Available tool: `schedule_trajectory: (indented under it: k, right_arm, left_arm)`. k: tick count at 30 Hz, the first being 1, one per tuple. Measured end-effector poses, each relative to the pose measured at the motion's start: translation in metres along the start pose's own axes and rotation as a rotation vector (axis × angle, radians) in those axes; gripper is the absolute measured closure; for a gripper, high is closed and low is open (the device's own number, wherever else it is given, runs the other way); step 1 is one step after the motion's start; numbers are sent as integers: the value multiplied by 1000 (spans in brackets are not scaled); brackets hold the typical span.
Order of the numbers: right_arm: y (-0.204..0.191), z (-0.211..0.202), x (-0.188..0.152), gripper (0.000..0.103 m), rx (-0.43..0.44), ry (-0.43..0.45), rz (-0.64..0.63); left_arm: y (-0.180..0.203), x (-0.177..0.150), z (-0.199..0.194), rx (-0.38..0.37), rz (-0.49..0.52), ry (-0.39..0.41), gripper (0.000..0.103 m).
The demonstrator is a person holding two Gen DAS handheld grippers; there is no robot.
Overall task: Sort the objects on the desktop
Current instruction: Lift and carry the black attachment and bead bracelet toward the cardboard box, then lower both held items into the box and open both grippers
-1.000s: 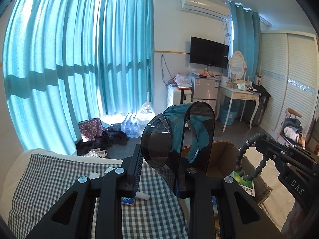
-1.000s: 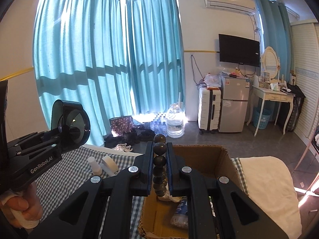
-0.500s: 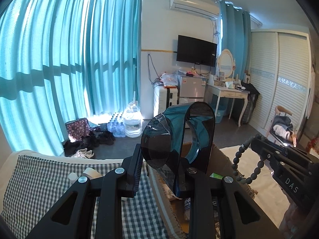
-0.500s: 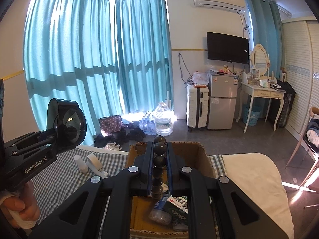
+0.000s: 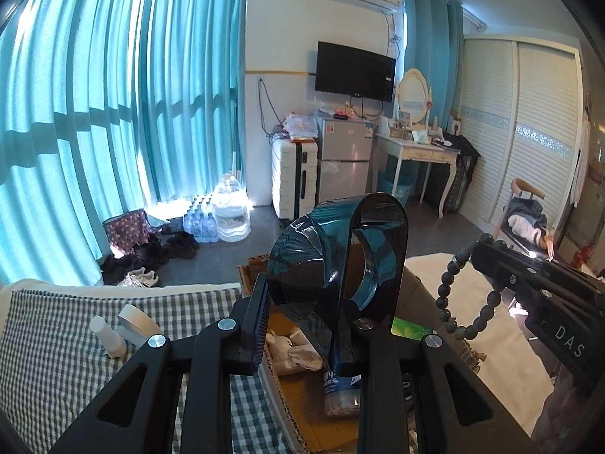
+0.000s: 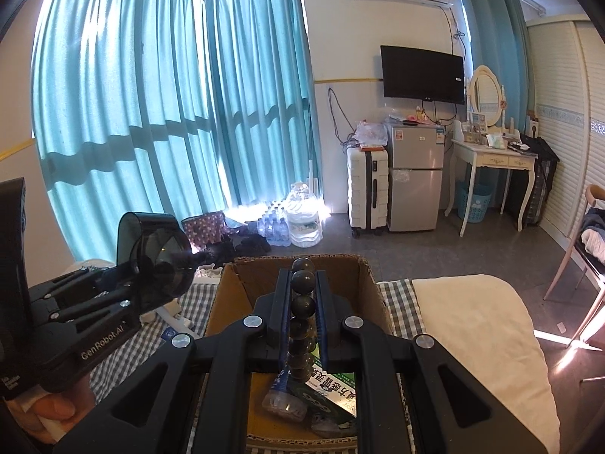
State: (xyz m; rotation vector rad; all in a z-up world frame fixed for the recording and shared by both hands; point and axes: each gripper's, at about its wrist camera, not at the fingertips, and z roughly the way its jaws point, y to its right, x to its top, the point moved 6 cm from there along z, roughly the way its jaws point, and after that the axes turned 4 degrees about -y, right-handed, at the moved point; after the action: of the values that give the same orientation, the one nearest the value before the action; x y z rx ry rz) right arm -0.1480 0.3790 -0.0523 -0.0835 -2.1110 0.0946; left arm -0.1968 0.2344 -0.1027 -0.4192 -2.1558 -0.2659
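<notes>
Dark translucent plastic holder [image 5: 336, 265] sat clamped in the left gripper [image 5: 310, 325], jaws narrowed onto its base, holder upright above the near-left edge of the cardboard box [image 6: 363, 276]. Same holder showed in the right wrist view [image 6: 159, 253], left of the box over the checked cloth [image 5: 56, 340].

Bead bracelet [image 6: 302, 302] was pinched in the right gripper [image 6: 302, 325], jaws fully closed on the strand; beads ran up between the fingers and hung down over the box opening. From the left wrist view the bracelet [image 5: 453, 302] drooped in a loop off the right gripper's tip, right of the holder.

Box was open-topped and sat on the bed between checked cloth and white blanket [image 6: 472, 321]. Inside it: plastic bottle [image 6: 281, 397], green-and-white carton [image 6: 332, 382], crumpled pale item [image 5: 291, 348].

On the cloth left of the box: small white bottle [image 5: 107, 336] lying just beside a tape roll [image 5: 134, 321].

A person's hand [image 6: 49, 412] gripped the left gripper's handle, partly visible at frame edge.
</notes>
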Motion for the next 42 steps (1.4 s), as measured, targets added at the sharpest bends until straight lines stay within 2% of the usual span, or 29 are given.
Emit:
schedule_trajectory:
  k: [7,14,18,26,30,32,34,35,36,38,42]
  right_arm:
    - [8,35,-6,92,13,-37,37]
    - [9,76,-13,92,-1,-96,28]
    - [10,96,-13,92,-1,-112,68]
    - [5,137,-36,92,-27,-254,38]
    - [3,145,-45,92,-44,-306,7]
    - [3,146,-46,92,-58,-311,1]
    - [4,145,-45,89,-72,-308,-1]
    - [5,141,-43,83,-73,-296,-1]
    - [5,140,-42,69,-73,-288,0]
    - [6,134,-39,53,-77,-268,-3]
    - [6,125,-29,53,-81,-241,-7]
  left_arm:
    - [11,-10,38,-25,16,-61,77]
    - [8,-26,84,-39,7,-179,77]
    - [7,-34,103,-42,27,-234,77]
    - [8,-48,134,-60,34,-336,77]
    - [9,-55,138,-63,33,-360,71]
    - [8,-54,137,-62,28,-359,61]
    - [7,-52,133,-53,25,-348,56]
    - [6,-51,131,-51,24,-346,53]
    - [5,-50,129,-52,23,-342,52]
    - [2,-48,123,-55,26,-334,52]
    - [-3,-41,111,-56,34,-308,44]
